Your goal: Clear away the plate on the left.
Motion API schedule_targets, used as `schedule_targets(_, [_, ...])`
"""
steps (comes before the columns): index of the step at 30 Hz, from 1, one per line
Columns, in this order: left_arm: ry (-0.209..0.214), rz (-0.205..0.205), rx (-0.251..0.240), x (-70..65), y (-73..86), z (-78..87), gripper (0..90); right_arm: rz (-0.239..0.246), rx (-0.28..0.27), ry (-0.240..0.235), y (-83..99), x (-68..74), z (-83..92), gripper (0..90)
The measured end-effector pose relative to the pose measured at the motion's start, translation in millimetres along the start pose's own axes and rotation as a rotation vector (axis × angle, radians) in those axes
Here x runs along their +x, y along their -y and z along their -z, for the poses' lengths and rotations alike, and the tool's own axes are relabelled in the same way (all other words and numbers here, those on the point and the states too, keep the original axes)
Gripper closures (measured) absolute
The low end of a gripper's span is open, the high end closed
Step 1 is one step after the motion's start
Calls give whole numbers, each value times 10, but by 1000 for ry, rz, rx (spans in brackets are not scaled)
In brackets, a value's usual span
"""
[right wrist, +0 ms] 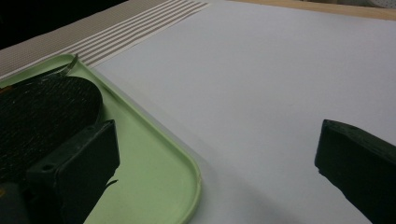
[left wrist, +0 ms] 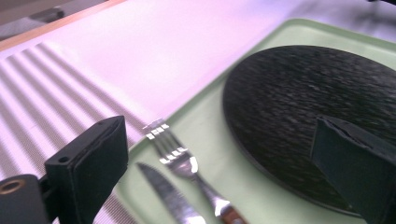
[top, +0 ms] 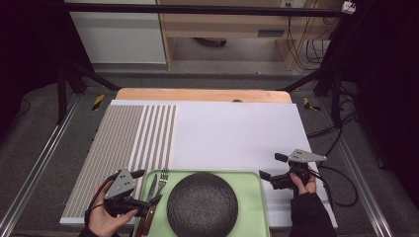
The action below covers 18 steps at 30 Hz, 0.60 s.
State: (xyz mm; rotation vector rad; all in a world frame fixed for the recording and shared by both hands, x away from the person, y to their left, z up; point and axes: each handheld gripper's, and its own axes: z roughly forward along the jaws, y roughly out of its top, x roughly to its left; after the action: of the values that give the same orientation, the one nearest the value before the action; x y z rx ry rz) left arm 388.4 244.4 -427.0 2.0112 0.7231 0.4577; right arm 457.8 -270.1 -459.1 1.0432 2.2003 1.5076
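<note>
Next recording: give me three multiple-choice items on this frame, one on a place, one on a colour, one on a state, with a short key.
1. Where does the fork lie?
A. on the tray, left of the plate
B. on the striped mat
C. on top of the plate

2. What colour is the tray?
A. blue
B. light green
C. red

3. How does the left gripper stand?
A. shut on the fork
B. shut on the knife
C. open, holding nothing

Key: A, it rests beside the knife, left of the black plate; B, its rim is pale green; C, its jaws stand wide apart.
</note>
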Motion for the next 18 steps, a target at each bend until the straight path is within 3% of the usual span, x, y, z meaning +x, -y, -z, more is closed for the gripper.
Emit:
schedule_targets(6, [-51, 53, -5, 198, 129, 3, 41, -3, 4, 0, 0, 2, 0, 2])
schedule_targets(13, [-74, 137, -29, 445, 321, 35, 41, -1, 13, 5, 11, -5, -7, 2])
schedule_targets(18, [-97, 157, -19, 572, 426, 59, 40, -4, 17, 4, 11, -3, -7, 2])
